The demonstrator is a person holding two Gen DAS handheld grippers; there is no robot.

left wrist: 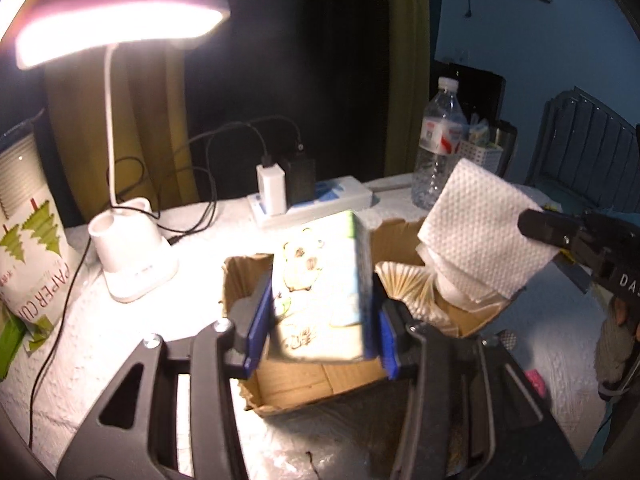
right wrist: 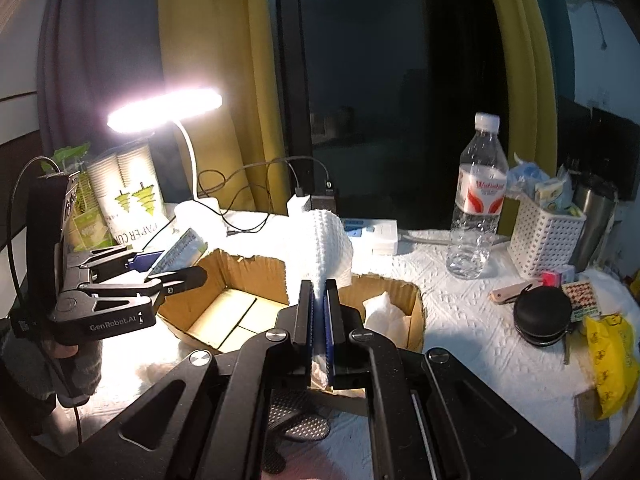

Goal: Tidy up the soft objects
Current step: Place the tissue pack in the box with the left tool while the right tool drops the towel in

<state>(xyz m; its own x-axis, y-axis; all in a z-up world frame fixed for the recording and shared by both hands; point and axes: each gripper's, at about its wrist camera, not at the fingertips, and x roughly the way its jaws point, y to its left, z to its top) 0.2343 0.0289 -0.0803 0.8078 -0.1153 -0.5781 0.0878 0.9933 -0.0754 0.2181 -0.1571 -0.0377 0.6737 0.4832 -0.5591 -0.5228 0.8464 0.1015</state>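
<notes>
tissue pack (left wrist: 320,284), cartoon-printed, sits clamped in the left gripper (left wrist: 318,312) at frame centre; the right gripper (right wrist: 319,320) pinches a white dimpled paper towel (right wrist: 328,240).

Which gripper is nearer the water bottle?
Right. The right gripper, pinching a paper towel over the box, sits closer to the bottle; the left gripper is farther left.

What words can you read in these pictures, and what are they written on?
"PAPER CU", cut off at the edge: on the paper cup bag.
"GenRobot.AI": on the left gripper.
"DA", the rest cut off: on the right gripper.
Red brand word on the water bottle label: too blurred to read for sure.
The tissue pack has cartoon pictures; its small print is too blurred to read.
</notes>
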